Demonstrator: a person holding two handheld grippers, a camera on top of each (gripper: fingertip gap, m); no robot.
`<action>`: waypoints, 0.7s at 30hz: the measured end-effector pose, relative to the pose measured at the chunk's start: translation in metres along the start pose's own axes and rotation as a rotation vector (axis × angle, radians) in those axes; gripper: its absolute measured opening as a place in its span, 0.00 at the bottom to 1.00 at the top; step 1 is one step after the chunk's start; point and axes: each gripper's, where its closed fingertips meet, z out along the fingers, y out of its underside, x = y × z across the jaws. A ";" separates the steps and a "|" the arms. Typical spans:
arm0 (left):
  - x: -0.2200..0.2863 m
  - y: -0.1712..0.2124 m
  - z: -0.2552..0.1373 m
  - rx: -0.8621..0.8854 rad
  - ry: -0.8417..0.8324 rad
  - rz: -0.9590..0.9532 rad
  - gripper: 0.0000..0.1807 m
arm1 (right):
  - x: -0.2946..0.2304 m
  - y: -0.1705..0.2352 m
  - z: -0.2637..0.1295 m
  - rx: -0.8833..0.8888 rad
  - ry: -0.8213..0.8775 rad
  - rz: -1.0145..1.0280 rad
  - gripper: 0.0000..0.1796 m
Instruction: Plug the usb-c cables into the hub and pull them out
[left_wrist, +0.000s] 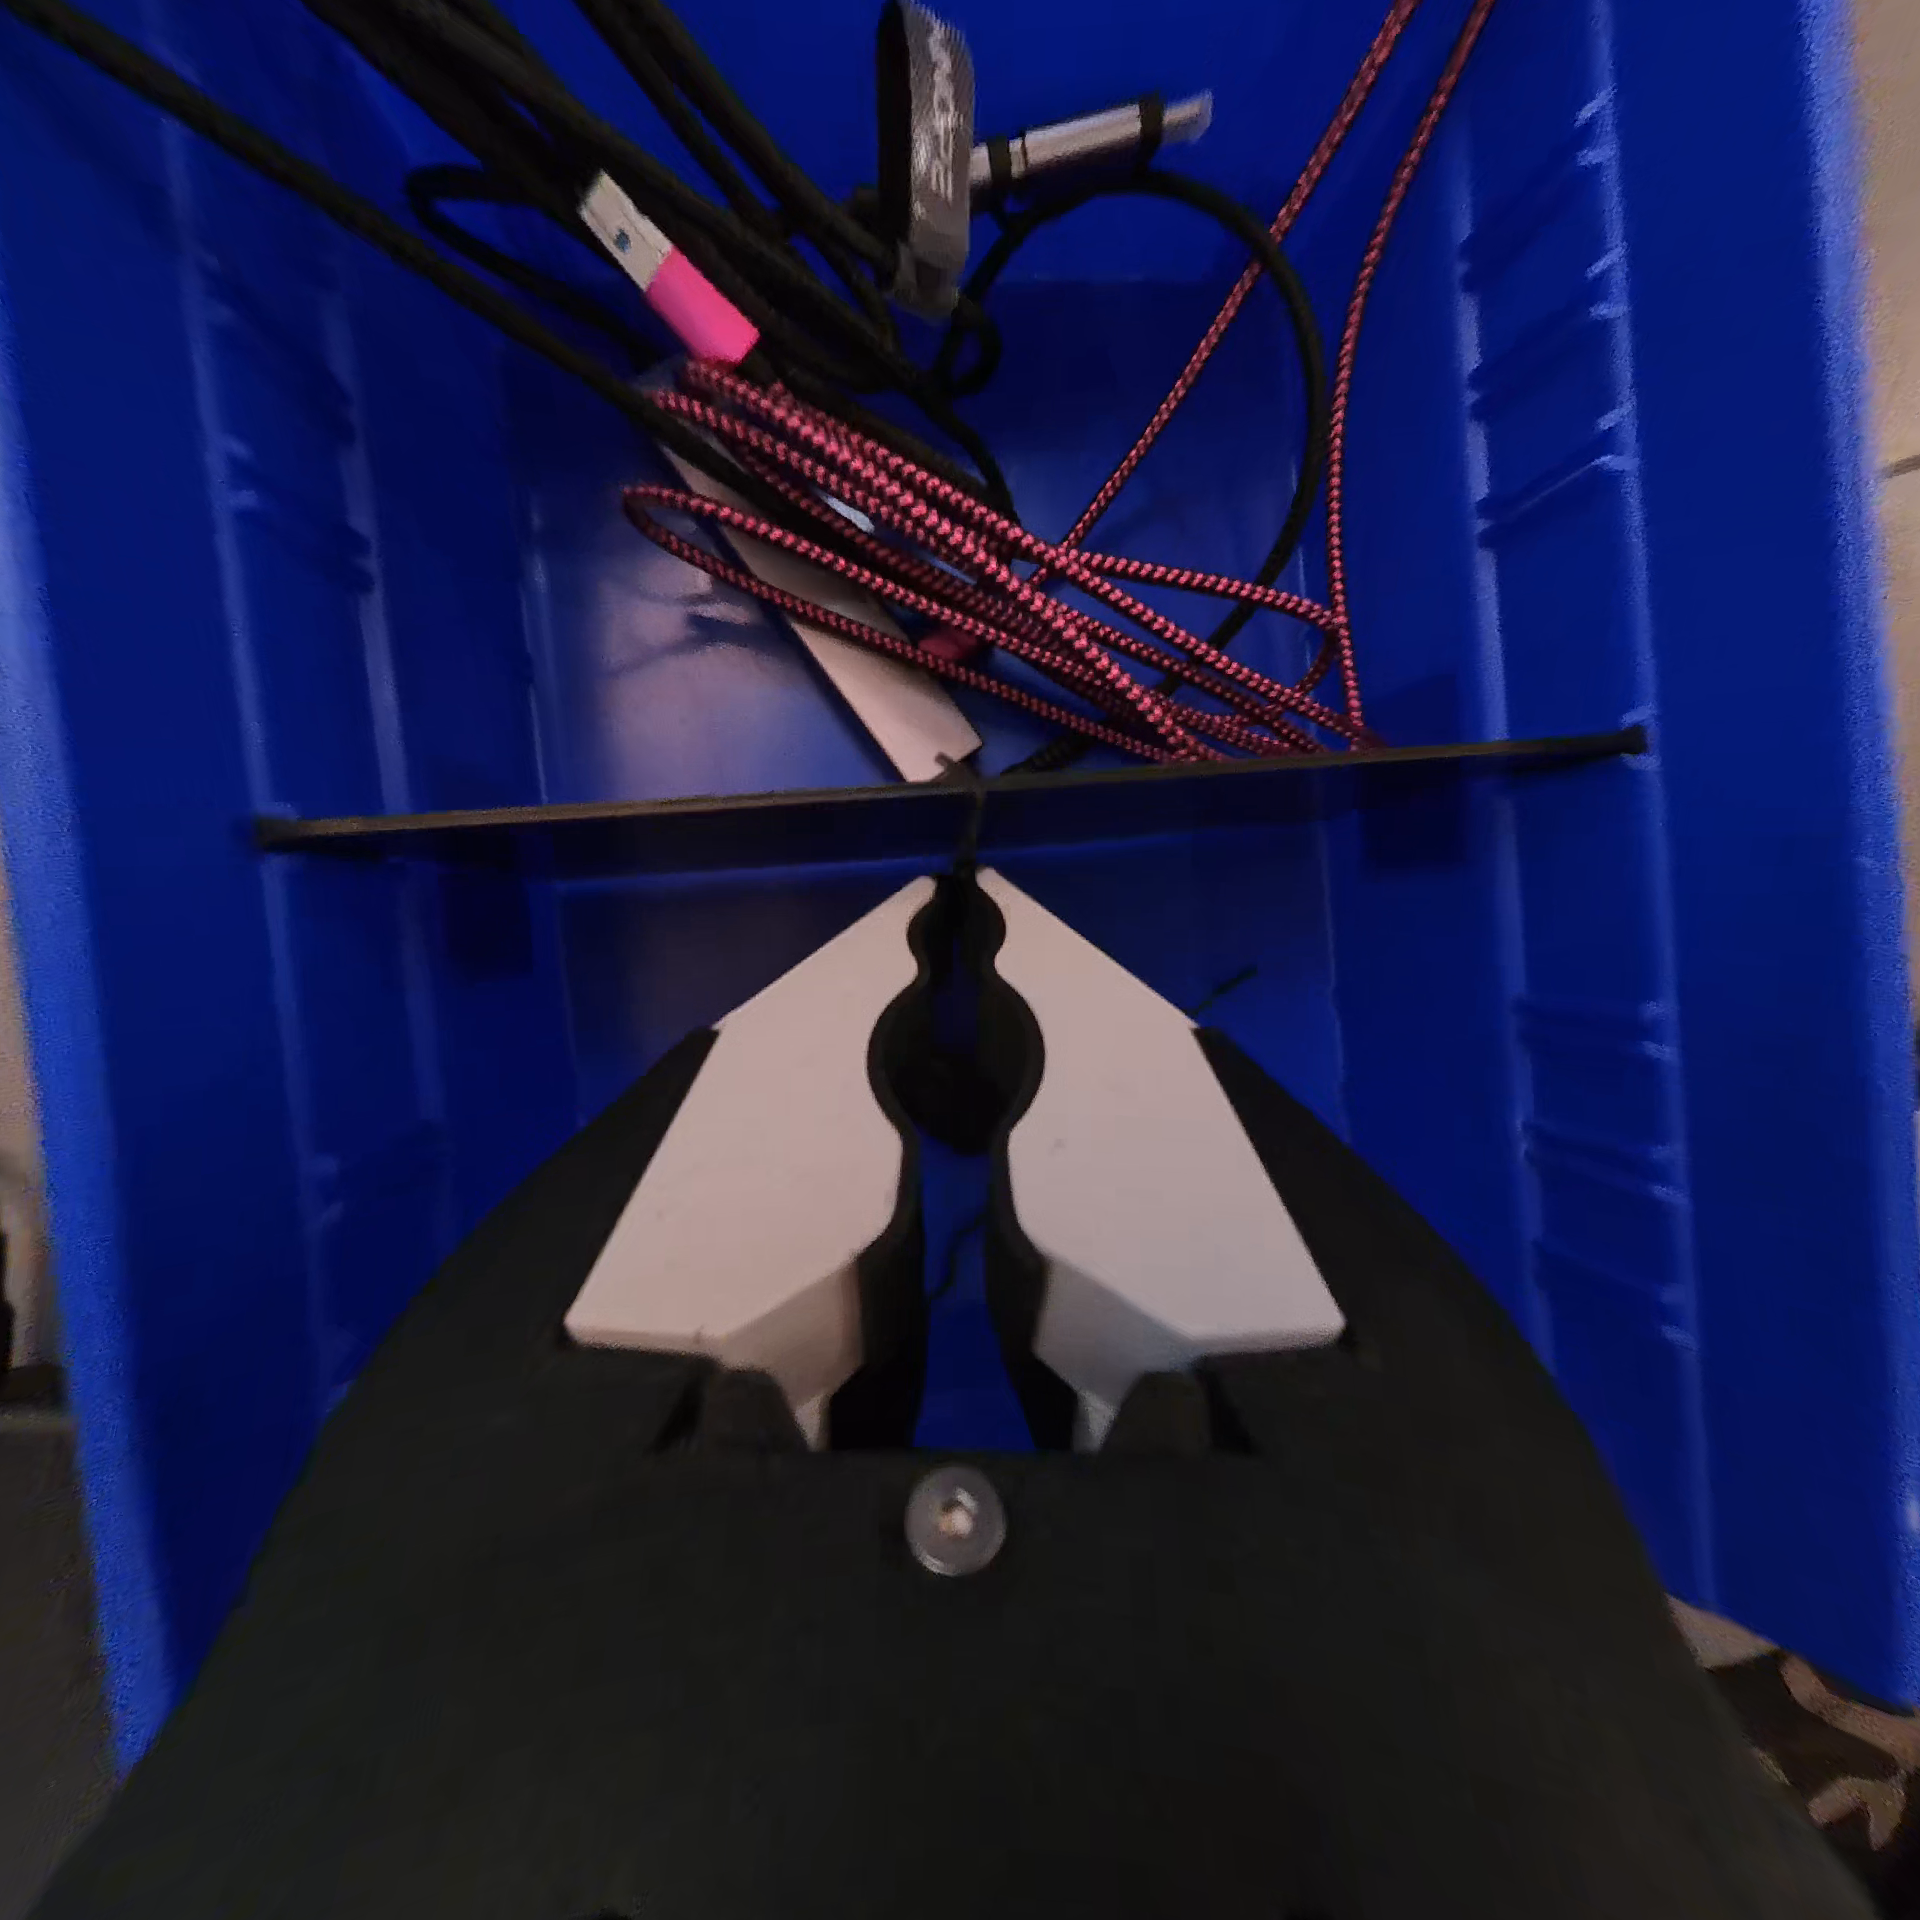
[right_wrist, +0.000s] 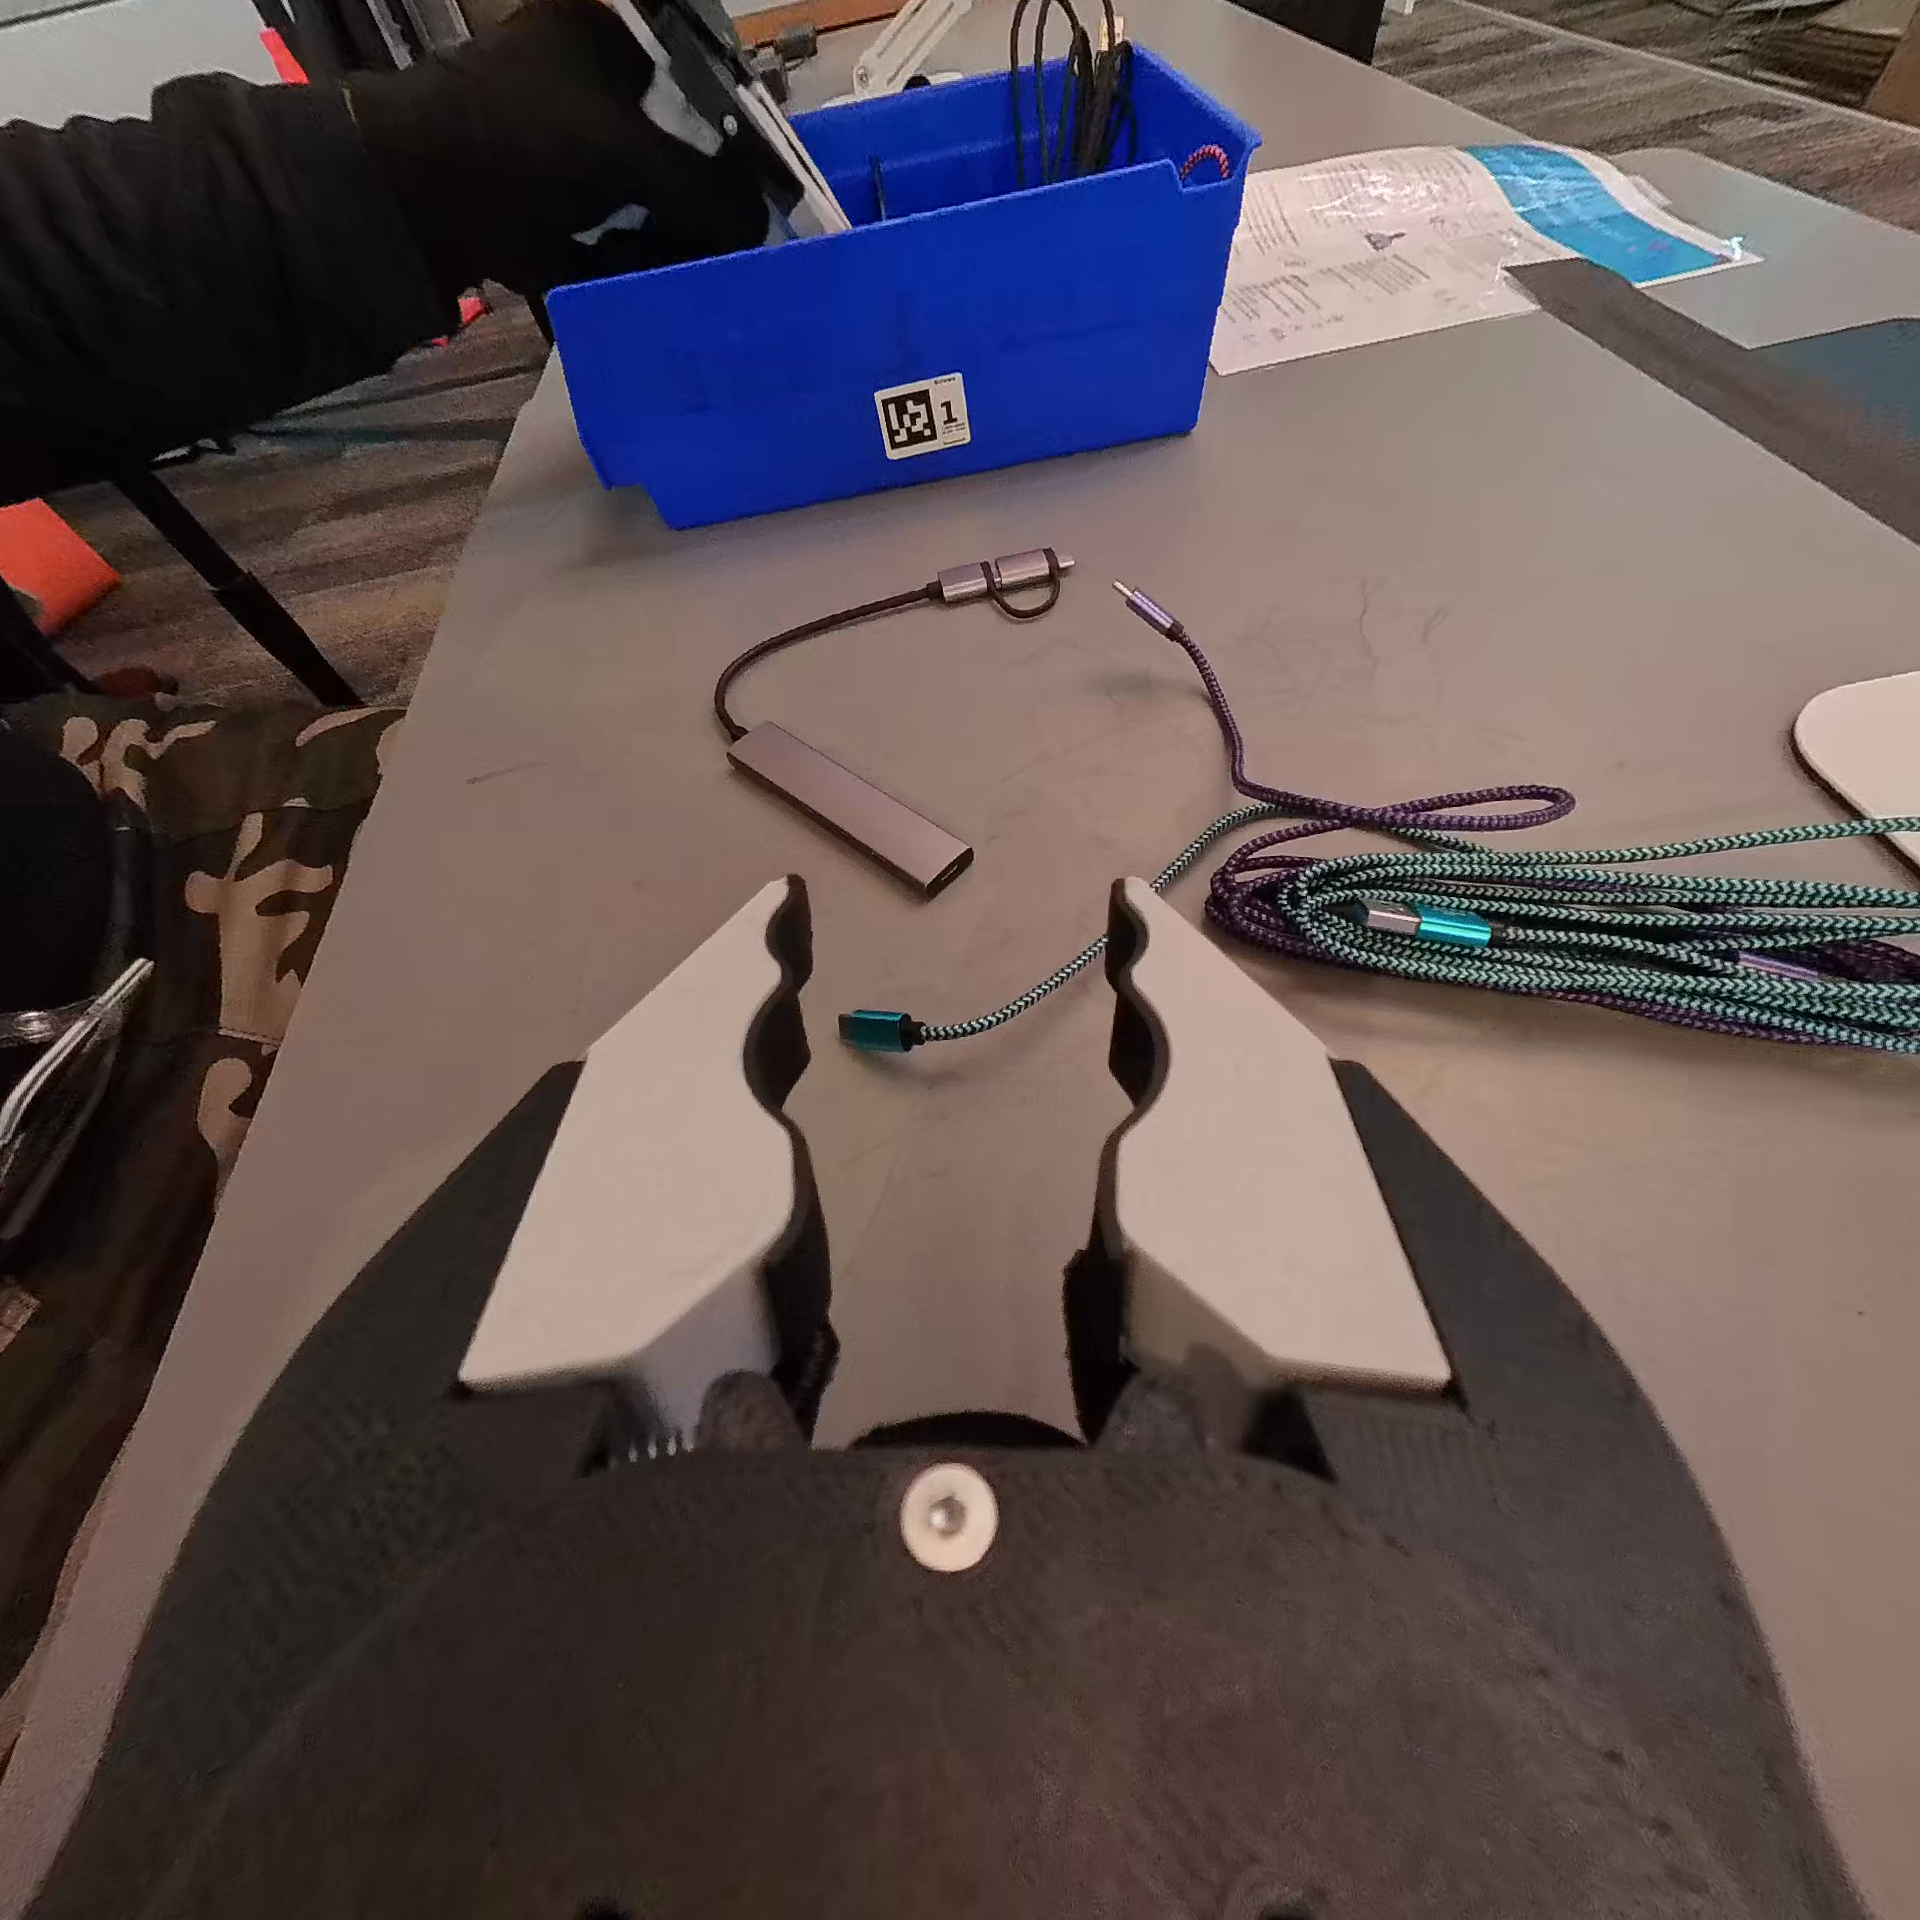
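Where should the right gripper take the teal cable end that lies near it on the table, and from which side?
Probably by the teal plug housing, coming from above with one jaw on each long side. It lies flat on the grey table, tip pointing left, just ahead of the open right gripper. The rigid shell suits gripping better than the braid.

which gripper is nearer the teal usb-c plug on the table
Right. The right gripper hovers open just over the teal plug; the left gripper is away inside the blue bin, closed.

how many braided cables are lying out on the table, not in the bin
2. A teal braided cable coiled at the right, its teal plug lying between the right gripper's open fingers. A purple braided cable beside it, its plug near the blue bin.
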 end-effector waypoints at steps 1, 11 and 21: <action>0.000 0.000 -0.005 0.007 0.004 0.004 0.00 | 0.000 0.000 0.000 0.001 0.000 -0.002 0.31; 0.018 -0.046 -0.092 0.307 0.148 0.025 0.00 | 0.000 -0.005 -0.001 0.021 0.015 -0.012 0.30; 0.218 -0.087 -0.126 0.448 0.350 0.380 0.00 | -0.025 -0.063 0.004 0.215 0.080 -0.192 0.18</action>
